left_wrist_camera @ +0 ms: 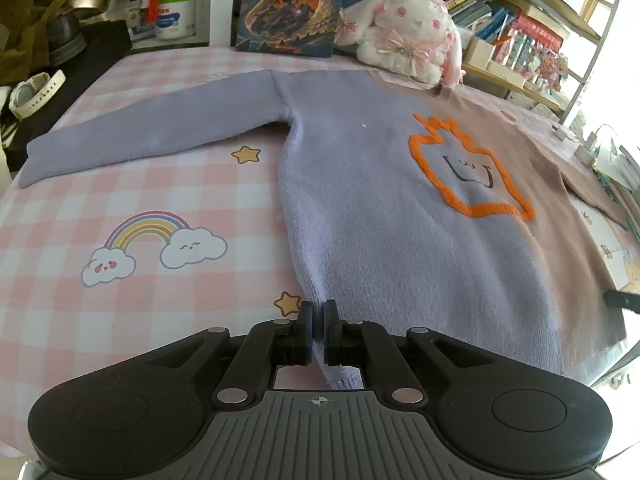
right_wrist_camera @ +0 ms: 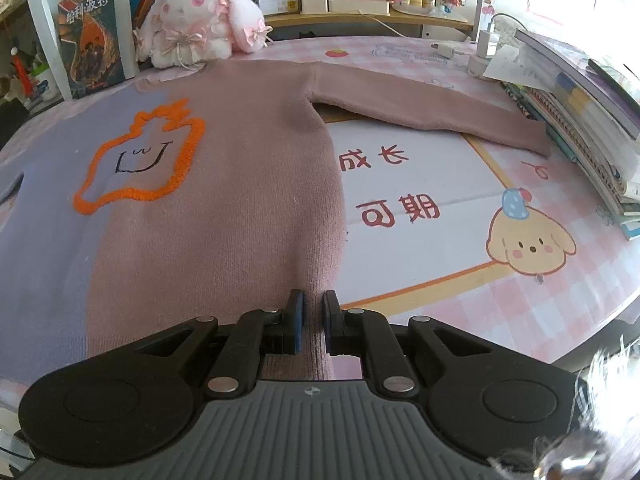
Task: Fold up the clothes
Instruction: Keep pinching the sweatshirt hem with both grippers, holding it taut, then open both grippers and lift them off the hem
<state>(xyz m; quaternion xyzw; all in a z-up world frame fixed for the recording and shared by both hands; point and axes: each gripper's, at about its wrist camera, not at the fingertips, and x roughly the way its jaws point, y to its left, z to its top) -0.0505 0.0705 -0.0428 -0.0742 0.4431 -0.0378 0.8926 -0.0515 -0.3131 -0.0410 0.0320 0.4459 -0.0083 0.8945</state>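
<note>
My left gripper [left_wrist_camera: 319, 330] is pinched almost closed on the lilac side edge of the sweater [left_wrist_camera: 400, 208], right at the hem corner nearest me. My right gripper [right_wrist_camera: 313, 322] sits at the opposite hem corner with its fingers drawn in narrow around the mauve edge of the fabric, a sliver of gap showing beside the cloth.

The sweater lies flat, front up, on the pink checked table mat [left_wrist_camera: 120, 208], hem toward me and collar away. Its lilac sleeve [left_wrist_camera: 152, 128] stretches out to my left and the mauve sleeve [right_wrist_camera: 432, 108] to my right. An orange outlined figure [left_wrist_camera: 468, 172] marks the chest.

Beyond the collar sits a white and pink plush rabbit [right_wrist_camera: 200, 20], with a book [left_wrist_camera: 292, 4] standing beside it. A stack of books [right_wrist_camera: 588, 120] lies past the mauve cuff.
</note>
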